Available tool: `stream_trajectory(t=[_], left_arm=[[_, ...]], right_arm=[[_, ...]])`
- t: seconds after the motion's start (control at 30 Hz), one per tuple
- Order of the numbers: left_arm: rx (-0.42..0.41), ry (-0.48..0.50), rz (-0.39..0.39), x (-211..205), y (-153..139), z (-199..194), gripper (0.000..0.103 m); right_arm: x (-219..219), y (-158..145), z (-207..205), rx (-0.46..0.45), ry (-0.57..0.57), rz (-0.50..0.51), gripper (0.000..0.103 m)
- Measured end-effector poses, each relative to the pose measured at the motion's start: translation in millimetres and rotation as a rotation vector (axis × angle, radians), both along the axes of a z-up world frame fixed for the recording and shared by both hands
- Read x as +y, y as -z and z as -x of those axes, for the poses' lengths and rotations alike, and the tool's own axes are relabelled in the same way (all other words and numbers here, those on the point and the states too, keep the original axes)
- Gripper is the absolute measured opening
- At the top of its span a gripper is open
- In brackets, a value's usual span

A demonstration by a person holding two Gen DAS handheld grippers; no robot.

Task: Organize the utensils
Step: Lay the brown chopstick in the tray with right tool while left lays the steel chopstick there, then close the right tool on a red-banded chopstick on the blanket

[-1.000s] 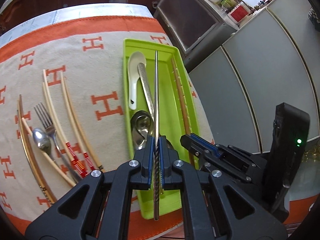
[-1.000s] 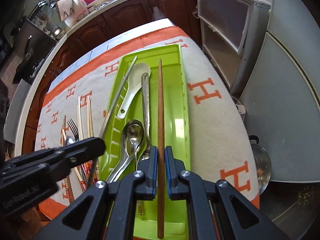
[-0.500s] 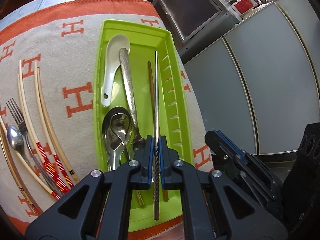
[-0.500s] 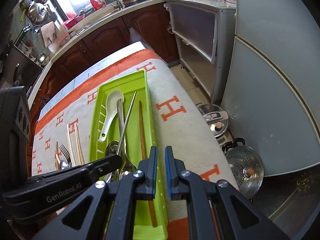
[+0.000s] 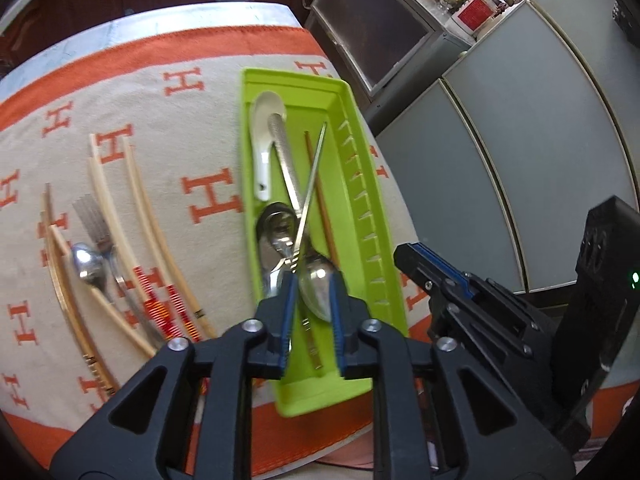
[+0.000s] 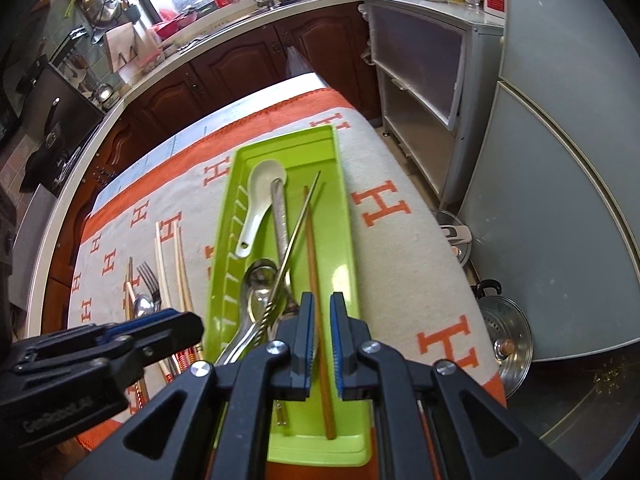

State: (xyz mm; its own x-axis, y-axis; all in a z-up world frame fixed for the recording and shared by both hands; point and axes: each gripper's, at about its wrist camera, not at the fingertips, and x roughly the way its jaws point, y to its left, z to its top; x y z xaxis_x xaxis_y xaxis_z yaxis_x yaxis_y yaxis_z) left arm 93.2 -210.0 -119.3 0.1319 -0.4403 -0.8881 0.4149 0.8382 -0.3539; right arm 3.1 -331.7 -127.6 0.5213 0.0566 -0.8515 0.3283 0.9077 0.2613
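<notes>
On the table, over the orange-and-cream cloth (image 5: 160, 120), the green tray (image 5: 362, 184) is partly filled. In it:
- a white spoon (image 5: 264, 140)
- a heap of metal spoons (image 5: 280, 232)
- a brown chopstick (image 5: 328, 232)
- a metal chopstick (image 5: 311, 192)

Left out on the cloth, well apart from the tray:
- several pale chopsticks (image 5: 146, 208), some with red bands
- a fork (image 5: 90, 216)
- one more spoon (image 5: 88, 266)

My guess is the job is around half done, with the whole left-hand pile yet to go in.

The metal chopstick sits inside the tray, with its long axis on a slant. The thin tip points to the tray's far end, toward the ribbed wall. The twisted near end rests on the spoon heap. It crosses over the brown chopstick, so it is not lined up. The brown one runs nearly straight along the tray's length and lies flat on the floor.

The left gripper (image 5: 313, 280) hangs over the tray's near end. Its fingers have just been opening and are now apart. The chopstick's twisted end is right at the inner face of one finger, but it is not pinched. The right gripper (image 6: 319, 312) is above the brown chopstick, its fingers all but together and holding nothing.

The crossed metal chopstick may want straightening.
</notes>
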Motion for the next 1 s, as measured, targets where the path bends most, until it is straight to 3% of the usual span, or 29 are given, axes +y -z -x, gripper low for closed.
stream_trajectory(t=[0.07,0.27,0.53,1.0], left_arm=[[-0.030,-0.016,-0.021,17,-6,4,0.026],[-0.148,-0.070,-0.123,75,-14,18,0.028],[-0.236,-0.199,-0.244,145,-2,27,0.031],[-0.234,-0.345,-0.313,213,28,27,0.031]], right_arm=[[9,-1,0,-0.001,-0.023,0.001,0.008],[37,-5,-1,-0.007,-0.095,0.010,0.008],[80,-7,-8,-0.005,-0.202,0.023,0.008],[143,-1,-29,0.012,-0.368,-0.018,0.008]])
